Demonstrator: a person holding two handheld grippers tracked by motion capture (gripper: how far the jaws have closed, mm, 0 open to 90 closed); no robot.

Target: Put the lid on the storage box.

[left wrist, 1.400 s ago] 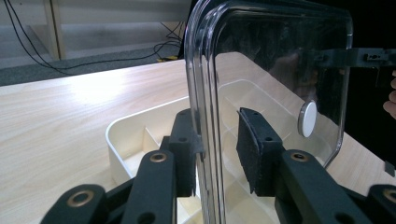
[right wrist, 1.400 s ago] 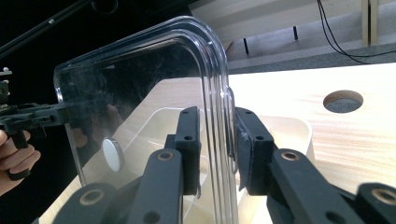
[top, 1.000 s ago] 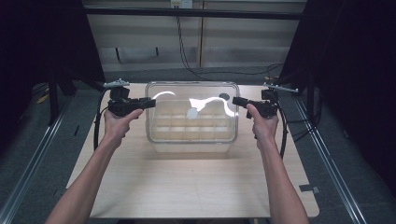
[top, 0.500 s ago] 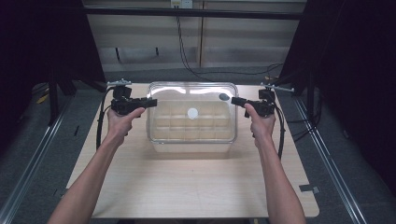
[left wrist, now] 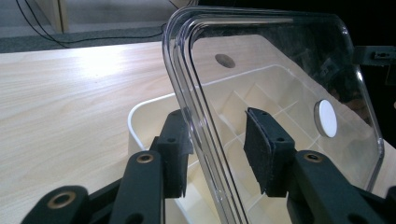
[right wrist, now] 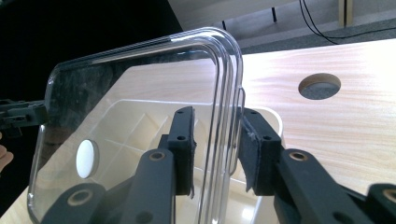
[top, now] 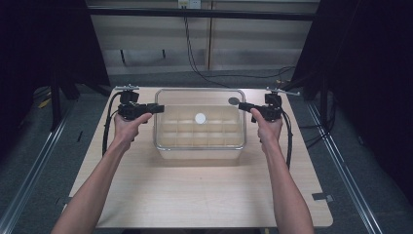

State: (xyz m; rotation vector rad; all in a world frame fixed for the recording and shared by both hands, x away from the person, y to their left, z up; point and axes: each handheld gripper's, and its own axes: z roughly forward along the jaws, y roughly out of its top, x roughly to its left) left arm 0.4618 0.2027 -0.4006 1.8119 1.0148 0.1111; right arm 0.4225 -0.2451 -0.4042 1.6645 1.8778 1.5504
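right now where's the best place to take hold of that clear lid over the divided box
Grip the clear lid by its raised rim on the two short ends, one gripper coming in from each side. It is a thin, flat, wide sheet, so opposite edge grips keep it level over the divided box. The left gripper and right gripper already straddle those rims with open jaws.

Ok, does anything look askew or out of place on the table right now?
Nothing damaged or spilled. The clear lid isn't seated on the white divided box; the left gripper and right gripper straddle its opposite edges.
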